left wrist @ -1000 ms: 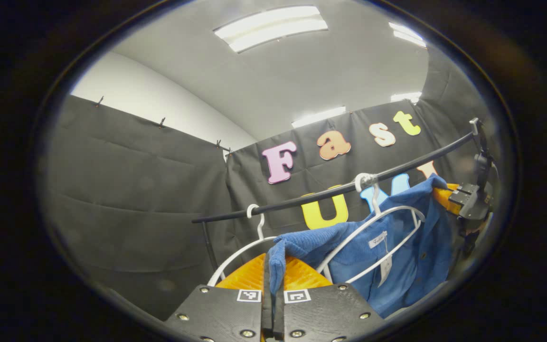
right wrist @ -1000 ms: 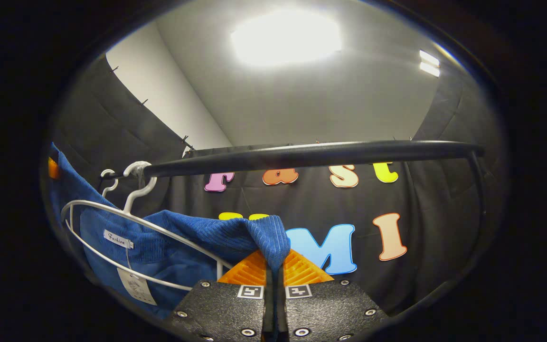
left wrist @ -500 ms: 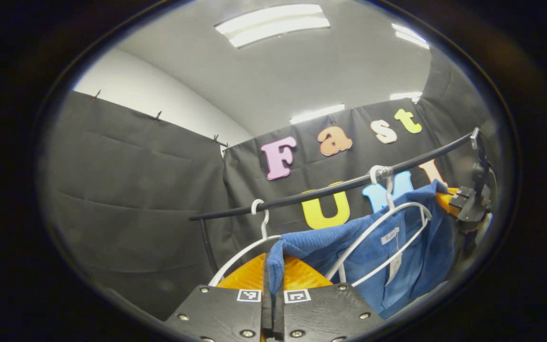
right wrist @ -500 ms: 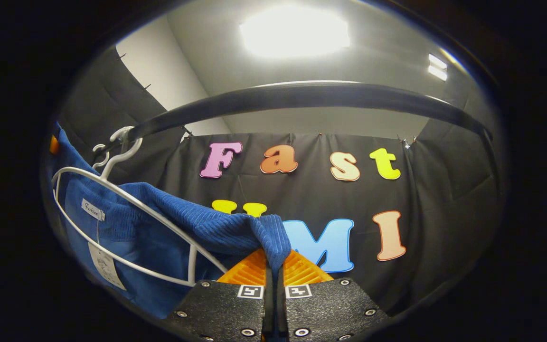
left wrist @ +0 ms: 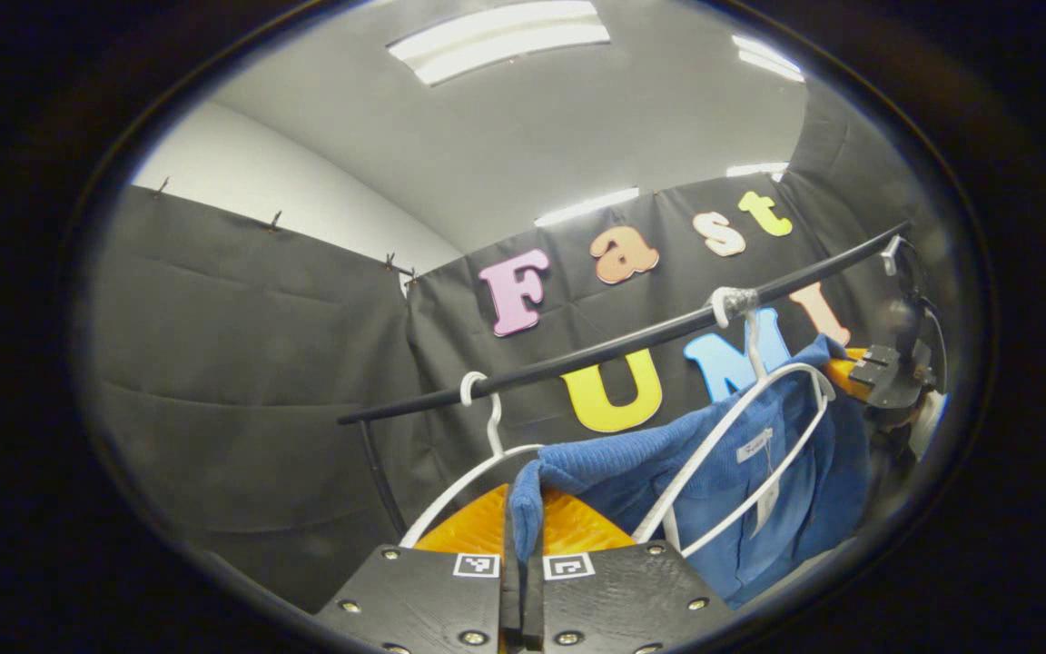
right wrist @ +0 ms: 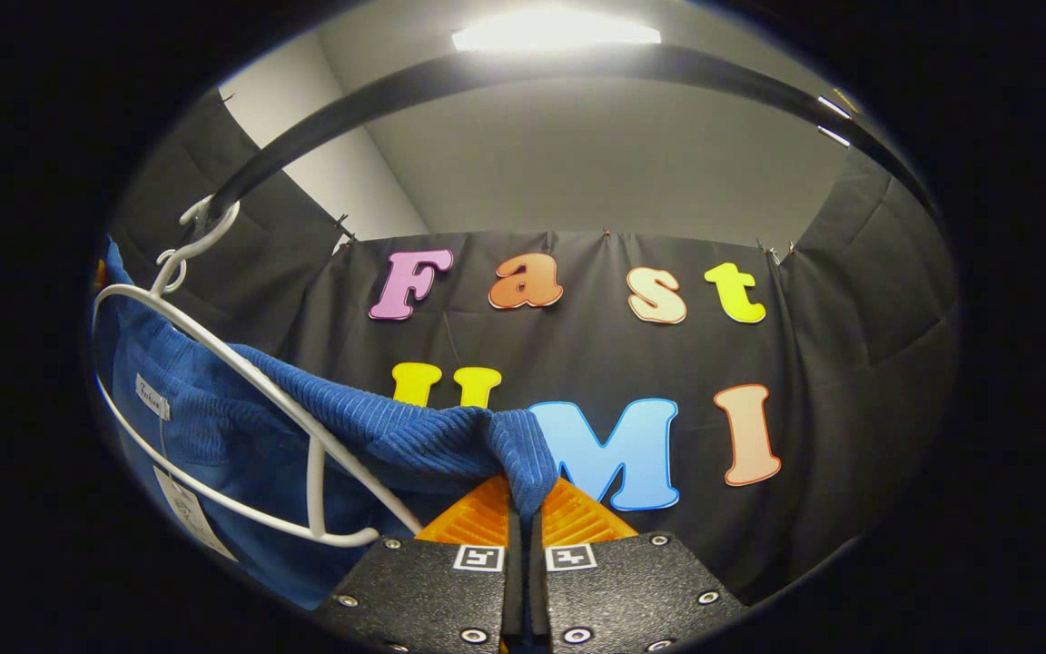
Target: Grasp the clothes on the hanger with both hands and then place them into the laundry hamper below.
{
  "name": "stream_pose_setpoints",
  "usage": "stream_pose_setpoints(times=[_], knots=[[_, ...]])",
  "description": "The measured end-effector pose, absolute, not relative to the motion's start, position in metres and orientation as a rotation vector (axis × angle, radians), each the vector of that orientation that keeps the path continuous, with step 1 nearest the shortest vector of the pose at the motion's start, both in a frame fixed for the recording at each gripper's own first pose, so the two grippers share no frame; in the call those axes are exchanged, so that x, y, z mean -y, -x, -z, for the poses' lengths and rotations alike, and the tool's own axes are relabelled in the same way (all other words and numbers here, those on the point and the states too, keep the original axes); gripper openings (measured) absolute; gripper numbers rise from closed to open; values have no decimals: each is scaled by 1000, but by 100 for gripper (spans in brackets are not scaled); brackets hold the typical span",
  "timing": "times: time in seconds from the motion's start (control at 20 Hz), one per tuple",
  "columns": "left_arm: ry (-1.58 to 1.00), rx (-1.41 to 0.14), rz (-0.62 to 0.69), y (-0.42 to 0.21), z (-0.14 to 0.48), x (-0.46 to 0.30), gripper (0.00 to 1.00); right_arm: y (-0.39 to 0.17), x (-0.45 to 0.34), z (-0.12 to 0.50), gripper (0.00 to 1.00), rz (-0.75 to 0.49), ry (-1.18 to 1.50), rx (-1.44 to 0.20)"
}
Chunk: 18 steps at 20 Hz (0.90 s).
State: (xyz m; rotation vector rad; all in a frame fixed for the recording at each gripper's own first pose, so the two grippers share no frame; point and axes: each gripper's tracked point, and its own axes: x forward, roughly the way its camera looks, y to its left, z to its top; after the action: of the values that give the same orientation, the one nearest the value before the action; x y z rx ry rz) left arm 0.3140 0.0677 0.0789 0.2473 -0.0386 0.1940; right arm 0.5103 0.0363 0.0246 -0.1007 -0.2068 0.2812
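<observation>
Left gripper (left wrist: 523, 522) points upward and forward toward the black rail (left wrist: 614, 345), its two fingers pressed together on a fold of the blue corduroy garment (left wrist: 714, 490); the pinched fold stands up between the fingertips at the bottom centre of the left gripper view. Right gripper (right wrist: 523, 500) is likewise tilted upward beneath the rail (right wrist: 450, 82), jaws closed on another fold of the same garment (right wrist: 369, 427), which stretches from that grip leftward to the white hanger (right wrist: 241, 381). In the left gripper view the right gripper (left wrist: 854, 372) appears far off at the right edge, clamped on the garment's far shoulder, just below the rail. The garment hangs between the two grips, partly draped over the white hanger (left wrist: 741, 445), whose hook (left wrist: 730, 304) sits on the rail; a second white hanger (left wrist: 478, 445), bare, hooks on the rail nearer the rail's left end. A small white neck label (left wrist: 753, 446) is sewn inside the collar and a paper tag (left wrist: 766, 504) dangles below it; the label (right wrist: 151, 396) and tag (right wrist: 182, 513) also show in the right gripper view, their printing too small to read. Square black-and-white markers (left wrist: 523, 566) sit on each gripper body.
</observation>
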Motion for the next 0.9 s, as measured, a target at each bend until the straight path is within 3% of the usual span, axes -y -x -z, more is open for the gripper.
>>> stream_pose_setpoints(times=[0.4,0.9], knots=[[-214,-34,-176,-318,-40,-67,1,-519,-36,31,2,-309,122,89],[-165,-92,-193,-280,-7,-71,1,-473,-34,68,2,-346,162,11]])
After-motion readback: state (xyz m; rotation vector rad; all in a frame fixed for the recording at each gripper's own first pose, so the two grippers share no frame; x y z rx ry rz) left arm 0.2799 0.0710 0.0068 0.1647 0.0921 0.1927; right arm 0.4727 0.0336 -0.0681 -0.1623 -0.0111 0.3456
